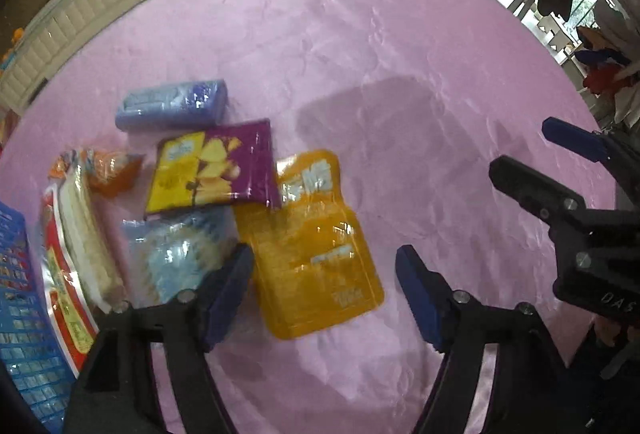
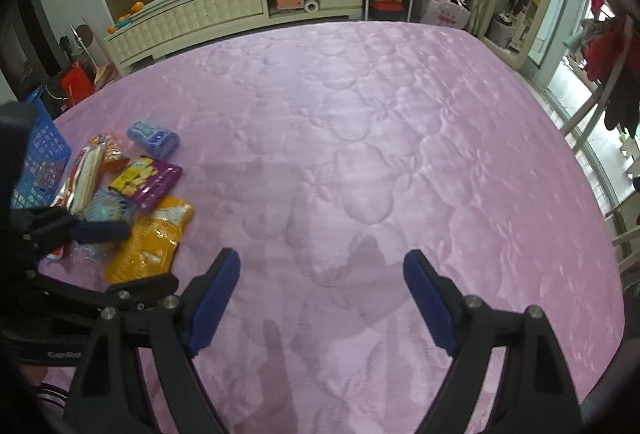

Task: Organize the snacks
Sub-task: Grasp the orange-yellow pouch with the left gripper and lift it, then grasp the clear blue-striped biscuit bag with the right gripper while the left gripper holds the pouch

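A cluster of snack packs lies on the pink quilted cover (image 1: pixel 360 54). It holds an orange pouch (image 1: pixel 312 242), a purple and yellow chips pack (image 1: pixel 216 166), a bluish-purple packet (image 1: pixel 172 106), a pale blue packet (image 1: pixel 180 250), a small orange bag (image 1: pixel 108 170) and a long red and white pack (image 1: pixel 76 254). My left gripper (image 1: pixel 324 294) is open above the orange pouch's near end; its pads do not touch it. My right gripper (image 2: pixel 322 274) is open over bare cover, nothing between its fingers. In the right wrist view the pile (image 2: pixel 136 190) sits far left.
A blue plastic basket (image 1: pixel 20 294) stands at the left edge beside the snacks, also seen as the basket (image 2: pixel 40 154) from the right wrist. A white low cabinet (image 2: pixel 224 10) lines the far side of the cover. A clothes rack (image 2: pixel 616 74) stands at the right.
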Demonstrator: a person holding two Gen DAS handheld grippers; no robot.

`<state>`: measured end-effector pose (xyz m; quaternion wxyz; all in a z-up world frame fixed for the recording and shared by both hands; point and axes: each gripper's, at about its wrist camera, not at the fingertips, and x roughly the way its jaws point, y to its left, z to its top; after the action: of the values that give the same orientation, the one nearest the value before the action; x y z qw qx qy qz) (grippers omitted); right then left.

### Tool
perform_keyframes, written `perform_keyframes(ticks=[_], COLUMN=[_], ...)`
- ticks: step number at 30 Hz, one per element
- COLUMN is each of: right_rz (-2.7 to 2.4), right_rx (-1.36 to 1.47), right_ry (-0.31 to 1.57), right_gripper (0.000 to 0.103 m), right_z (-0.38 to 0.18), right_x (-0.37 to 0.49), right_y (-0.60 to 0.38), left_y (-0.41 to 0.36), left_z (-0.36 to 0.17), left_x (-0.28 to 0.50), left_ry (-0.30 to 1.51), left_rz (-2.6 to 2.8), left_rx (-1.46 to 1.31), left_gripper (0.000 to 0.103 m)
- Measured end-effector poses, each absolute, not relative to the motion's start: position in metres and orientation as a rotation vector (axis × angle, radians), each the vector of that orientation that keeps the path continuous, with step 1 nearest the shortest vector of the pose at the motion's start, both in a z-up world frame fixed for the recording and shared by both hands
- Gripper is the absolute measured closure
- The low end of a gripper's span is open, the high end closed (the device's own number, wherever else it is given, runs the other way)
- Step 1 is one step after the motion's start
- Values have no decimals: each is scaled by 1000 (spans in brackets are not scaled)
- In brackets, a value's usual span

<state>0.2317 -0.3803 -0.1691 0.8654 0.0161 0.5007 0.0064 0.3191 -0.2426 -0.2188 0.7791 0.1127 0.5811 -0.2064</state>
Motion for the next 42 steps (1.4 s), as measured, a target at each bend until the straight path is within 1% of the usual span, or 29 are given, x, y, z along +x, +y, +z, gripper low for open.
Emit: perform_keyframes(ticks=[3, 4, 6, 7, 11, 13, 20, 27, 32, 36, 39, 42], right_rz=[0, -2, -1, 1, 8, 14, 26, 58, 120, 178, 232, 293], right_rx=[44, 48, 54, 55, 75, 93, 98, 91, 65, 50, 37, -47], right_ry=[1058, 1063, 1077, 1079, 1079, 1080, 1086, 1070, 1050, 1044, 1047, 1047], right_gripper=[16, 16, 16, 16, 16, 16, 16, 16, 16, 16, 16, 16], right_z=[-175, -177, -181, -182, -181, -181, -175, -158, -142, -140, -143, -146], right_x=[232, 232, 233, 233, 233, 233, 228, 229, 233, 240, 247, 255], right_y=[-387, -387, -388, -388, -387, -387, -378, -360, -329, -302, -283, -258], left_y=[-256, -258, -259, -259, -263, -261, -245, -202, -154, -128, -111, -108], left_z=[-222, -222, -219, -218, -219, -220, -214, -181, -169, -162, -156, -150], left_x=[321, 323, 327, 330, 331, 326, 308, 293, 286, 293, 284, 290], left_ry=[1245, 1243, 1233, 1246, 1303, 1290, 1250, 1137, 1103, 1082, 1070, 1059], left_rz=[-412, -403, -382, -389, -402, -391, -395, -416, -350, -295, -280, -261], left_rx=[278, 274, 270, 257, 306, 291, 199, 101, 60, 30, -1, -8], left_gripper=[32, 34, 54, 56, 77, 78, 95, 96, 96, 96, 96, 96])
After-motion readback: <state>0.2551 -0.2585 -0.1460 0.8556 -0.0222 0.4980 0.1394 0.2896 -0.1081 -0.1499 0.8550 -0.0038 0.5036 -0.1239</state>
